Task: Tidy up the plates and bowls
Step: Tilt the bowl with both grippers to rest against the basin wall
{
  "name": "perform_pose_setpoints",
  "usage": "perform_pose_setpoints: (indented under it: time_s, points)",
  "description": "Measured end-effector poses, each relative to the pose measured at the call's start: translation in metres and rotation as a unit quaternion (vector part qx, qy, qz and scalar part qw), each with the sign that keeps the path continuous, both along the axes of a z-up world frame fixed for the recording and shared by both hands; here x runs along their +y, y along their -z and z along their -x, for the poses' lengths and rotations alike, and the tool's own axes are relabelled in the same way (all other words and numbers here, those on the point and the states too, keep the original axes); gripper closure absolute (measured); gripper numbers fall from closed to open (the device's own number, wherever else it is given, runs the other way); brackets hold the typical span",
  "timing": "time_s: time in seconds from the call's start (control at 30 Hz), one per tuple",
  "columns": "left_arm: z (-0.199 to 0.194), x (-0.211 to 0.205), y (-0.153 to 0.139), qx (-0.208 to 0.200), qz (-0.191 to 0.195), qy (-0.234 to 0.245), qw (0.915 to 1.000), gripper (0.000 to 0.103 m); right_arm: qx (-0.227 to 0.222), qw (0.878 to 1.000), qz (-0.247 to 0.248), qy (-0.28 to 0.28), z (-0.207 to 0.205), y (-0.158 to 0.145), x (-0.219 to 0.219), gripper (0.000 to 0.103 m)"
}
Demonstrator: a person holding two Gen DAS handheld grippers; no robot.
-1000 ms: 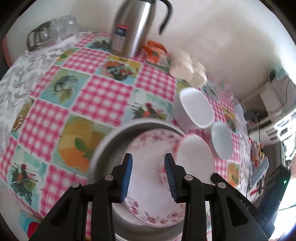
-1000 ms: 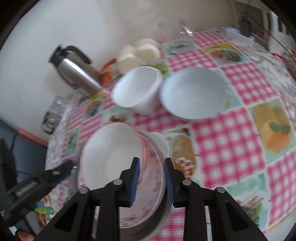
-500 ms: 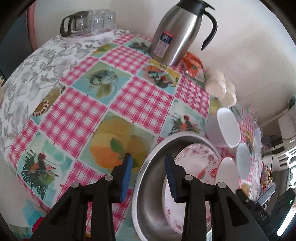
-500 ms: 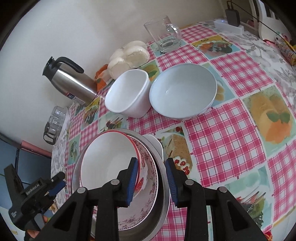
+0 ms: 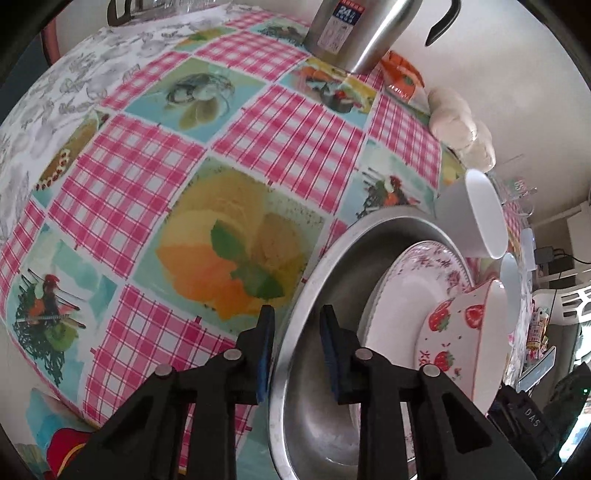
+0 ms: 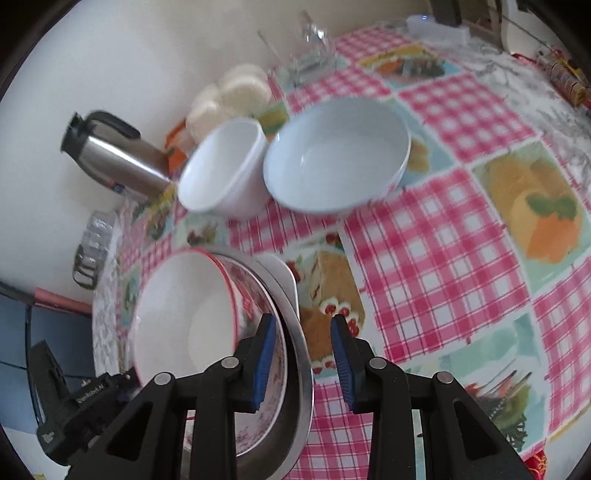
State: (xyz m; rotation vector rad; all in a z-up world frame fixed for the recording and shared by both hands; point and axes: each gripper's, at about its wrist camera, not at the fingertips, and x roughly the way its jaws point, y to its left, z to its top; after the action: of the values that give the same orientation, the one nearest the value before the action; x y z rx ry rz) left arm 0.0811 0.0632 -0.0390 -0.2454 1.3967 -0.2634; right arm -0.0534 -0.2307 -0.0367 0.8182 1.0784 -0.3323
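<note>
A steel basin (image 5: 325,280) holds a floral plate (image 5: 406,288) with a strawberry bowl (image 5: 458,332) in it. My left gripper (image 5: 293,332) is open, its jaws astride the basin's near rim. In the right wrist view my right gripper (image 6: 301,345) is open, astride the basin's rim (image 6: 295,332), with the strawberry bowl (image 6: 184,314) to its left. A deep white bowl (image 6: 225,173) and a wide white bowl (image 6: 336,155) stand beyond on the checked tablecloth.
A steel thermos (image 5: 362,33) stands at the back by the wall, with an orange packet (image 5: 402,77) and pale buns (image 5: 458,122) beside it. A glass mug (image 6: 306,48) stands behind the wide bowl. The left gripper shows at the right wrist view's lower left (image 6: 74,402).
The left gripper swung left, from over the plate to the basin's rim. The right gripper let go of the strawberry bowl, opened and shifted right to the basin's rim.
</note>
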Motion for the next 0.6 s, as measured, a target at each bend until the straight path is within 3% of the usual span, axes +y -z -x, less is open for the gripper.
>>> perform_pose_setpoints:
  time_s: [0.1, 0.13, 0.37, 0.6]
  points:
    - [0.001, -0.001, -0.001, -0.006, -0.001, 0.003, 1.0, 0.079, 0.001, 1.0, -0.014, -0.009, -0.003, 0.009, 0.003, 0.075]
    - [0.001, -0.003, -0.001, -0.008, -0.003, 0.005, 1.0, 0.079, -0.003, 1.0, -0.021, -0.012, -0.003, 0.011, 0.004, 0.082]
    - [-0.003, -0.019, -0.005, -0.04, -0.03, 0.033, 0.9982, 0.078, -0.011, 1.0, -0.02, -0.01, -0.005, 0.01, 0.004, 0.082]
    - [-0.006, -0.036, -0.003, -0.05, -0.028, 0.06, 0.9965, 0.078, -0.033, 0.999, 0.002, 0.003, 0.0, 0.001, -0.01, 0.082]
